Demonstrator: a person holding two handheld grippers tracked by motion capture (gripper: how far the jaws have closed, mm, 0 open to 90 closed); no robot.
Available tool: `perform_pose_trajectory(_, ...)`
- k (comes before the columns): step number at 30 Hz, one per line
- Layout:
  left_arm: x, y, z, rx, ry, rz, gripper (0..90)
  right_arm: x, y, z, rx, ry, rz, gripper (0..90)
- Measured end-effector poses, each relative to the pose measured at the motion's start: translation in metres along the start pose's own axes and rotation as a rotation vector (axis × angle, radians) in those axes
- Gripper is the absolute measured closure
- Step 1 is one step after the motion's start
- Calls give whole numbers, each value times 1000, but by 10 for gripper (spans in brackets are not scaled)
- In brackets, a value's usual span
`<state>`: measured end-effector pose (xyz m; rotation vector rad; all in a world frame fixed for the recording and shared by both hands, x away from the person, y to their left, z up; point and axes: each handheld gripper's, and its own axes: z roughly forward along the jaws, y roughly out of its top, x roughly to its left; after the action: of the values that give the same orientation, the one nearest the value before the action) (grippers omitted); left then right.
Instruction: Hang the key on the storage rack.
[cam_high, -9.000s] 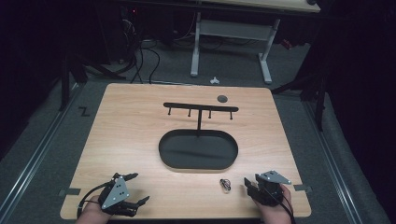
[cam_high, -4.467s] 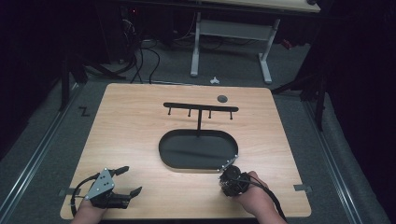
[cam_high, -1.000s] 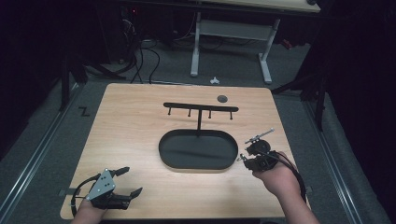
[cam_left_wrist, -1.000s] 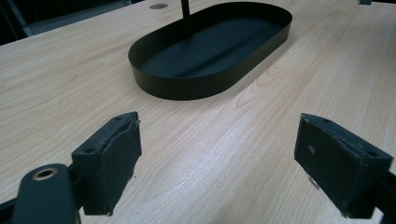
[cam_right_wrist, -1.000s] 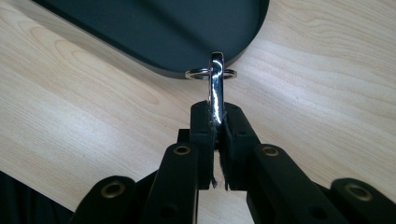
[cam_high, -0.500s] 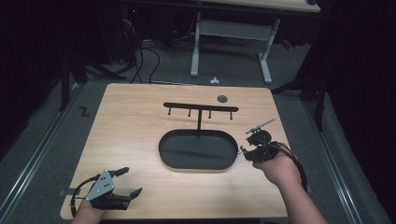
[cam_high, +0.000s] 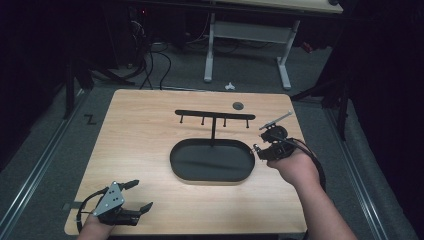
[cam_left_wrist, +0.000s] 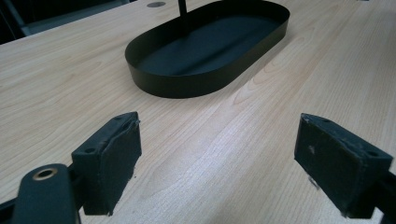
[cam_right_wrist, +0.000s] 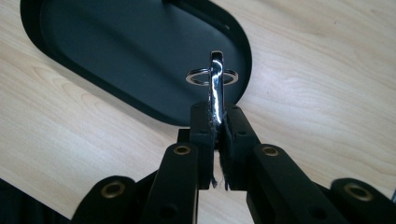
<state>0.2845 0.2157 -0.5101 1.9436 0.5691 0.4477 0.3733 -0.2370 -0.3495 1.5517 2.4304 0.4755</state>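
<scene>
My right gripper (cam_right_wrist: 217, 114) is shut on a shiny metal clasp with a small ring (cam_right_wrist: 215, 79) that sticks up from between its pads. In the high view the right gripper (cam_high: 258, 148) hovers by the right end of the black oval tray (cam_high: 172, 160). From the tray's far side rises a black T-shaped rack with several hooks (cam_high: 215, 115). My left gripper (cam_high: 142, 195) rests at the table's near left corner, open, with nothing between its pads (cam_left_wrist: 114, 149). The tray (cam_left_wrist: 187, 81) lies ahead of it.
A small dark round disc (cam_high: 238, 105) sits on the table behind the rack. Beyond the table's far edge stand a white desk frame (cam_high: 245, 35) and loose cables on the floor. Bare wood lies left of the tray.
My right hand has risen and moved farther from the person along the tray's right end, still holding the clasp. The left gripper has stayed in place.
</scene>
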Motion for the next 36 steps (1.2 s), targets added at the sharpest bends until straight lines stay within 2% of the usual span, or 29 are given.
perform_pose_trajectory(12, 0, 0, 0, 0, -2, 2, 152, -2, 24, -17, -30, -9, -1, 846)
perform_pose_trajectory(19, 0, 0, 0, 1, -2, 4, 152, -4, 31, -24, -38, -25, 3, 845)
perform_pose_trajectory(36, 1, 1, -1, -1, -4, 2, 153, -1, 51, -28, -47, -40, -6, 845)
